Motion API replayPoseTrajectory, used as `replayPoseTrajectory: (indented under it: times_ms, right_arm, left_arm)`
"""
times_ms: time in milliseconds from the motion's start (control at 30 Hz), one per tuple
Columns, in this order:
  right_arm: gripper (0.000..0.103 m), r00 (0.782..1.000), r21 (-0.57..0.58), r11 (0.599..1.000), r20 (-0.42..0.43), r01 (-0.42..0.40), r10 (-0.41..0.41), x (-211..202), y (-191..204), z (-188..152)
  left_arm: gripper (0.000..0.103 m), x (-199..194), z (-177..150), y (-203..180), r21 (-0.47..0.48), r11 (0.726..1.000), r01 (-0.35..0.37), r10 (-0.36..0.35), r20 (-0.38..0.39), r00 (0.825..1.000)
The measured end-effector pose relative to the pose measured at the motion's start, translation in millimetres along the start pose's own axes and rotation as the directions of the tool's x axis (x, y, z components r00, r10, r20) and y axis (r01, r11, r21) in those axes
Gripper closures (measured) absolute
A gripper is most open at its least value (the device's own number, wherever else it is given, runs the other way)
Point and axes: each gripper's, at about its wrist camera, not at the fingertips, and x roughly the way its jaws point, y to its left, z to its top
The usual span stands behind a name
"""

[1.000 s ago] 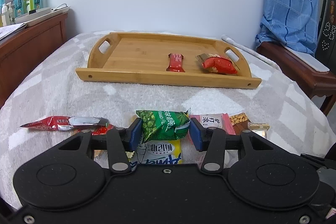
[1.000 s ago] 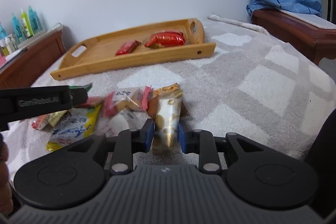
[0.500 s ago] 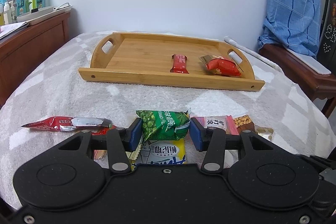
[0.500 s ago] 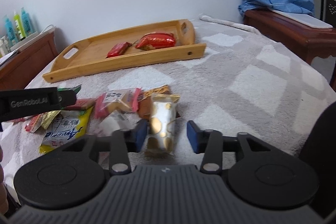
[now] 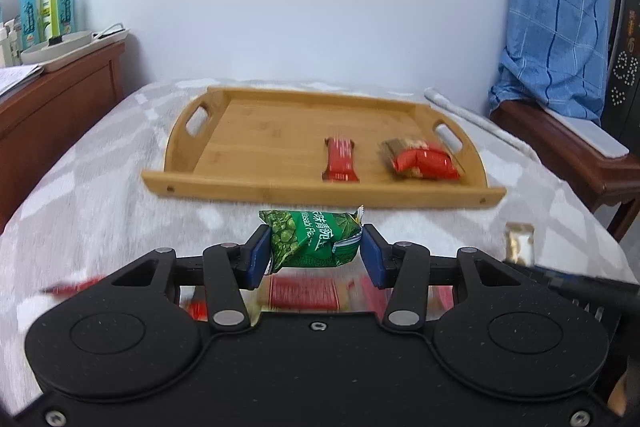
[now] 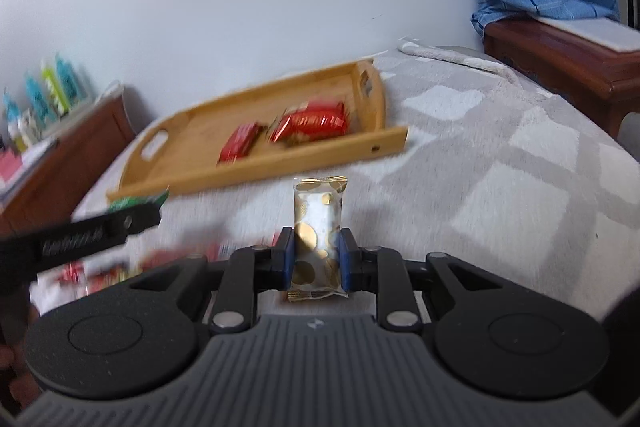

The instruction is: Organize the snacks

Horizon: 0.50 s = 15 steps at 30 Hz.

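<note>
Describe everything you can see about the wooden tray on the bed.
The wooden tray looks like light bamboo: a shallow rectangle with low walls and rounded ends, each cut with a handle slot. It lies flat on the grey-and-white blanket, beyond both grippers and untouched by them. A small red bar and a larger red packet lie toward its right end; the rest is bare.

The left tool (image 5: 313,254) is black with blue pads, and the packet (image 5: 314,238) between them is green with white lettering. The right tool (image 6: 317,259) is black with blue pads too; its packet (image 6: 319,227) is white with gold dots and gold ends. At twelve o'clock lies a honey-coloured wooden tray (image 5: 256,143) holding a red bar (image 5: 340,166) and a red pouch (image 5: 422,163). The blanket (image 5: 100,195) is grey with white diamond patches. At two o'clock hangs a blue checked cloth (image 5: 556,11); at ten o'clock stand turquoise and lime bottles (image 5: 48,7).
</note>
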Motion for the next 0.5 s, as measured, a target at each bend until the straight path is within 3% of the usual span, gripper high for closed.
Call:
replayPoseTrajectory:
  times_ms: [300, 500]
  right_arm:
    - [0.077, 0.998, 0.119, 0.991, 0.036, -0.061, 0.057, 42, -28, 74]
    - [0.077, 0.995, 0.122, 0.988, 0.046, -0.095, 0.09, 80, -31, 119]
  left_arm:
    - [0.058, 35, 49, 5, -0.036, 0.999, 0.023, -0.023, 0.007, 1.0]
    - [0.058, 70, 77, 9, -0.008, 1.0, 0.007, -0.007, -0.002, 1.0]
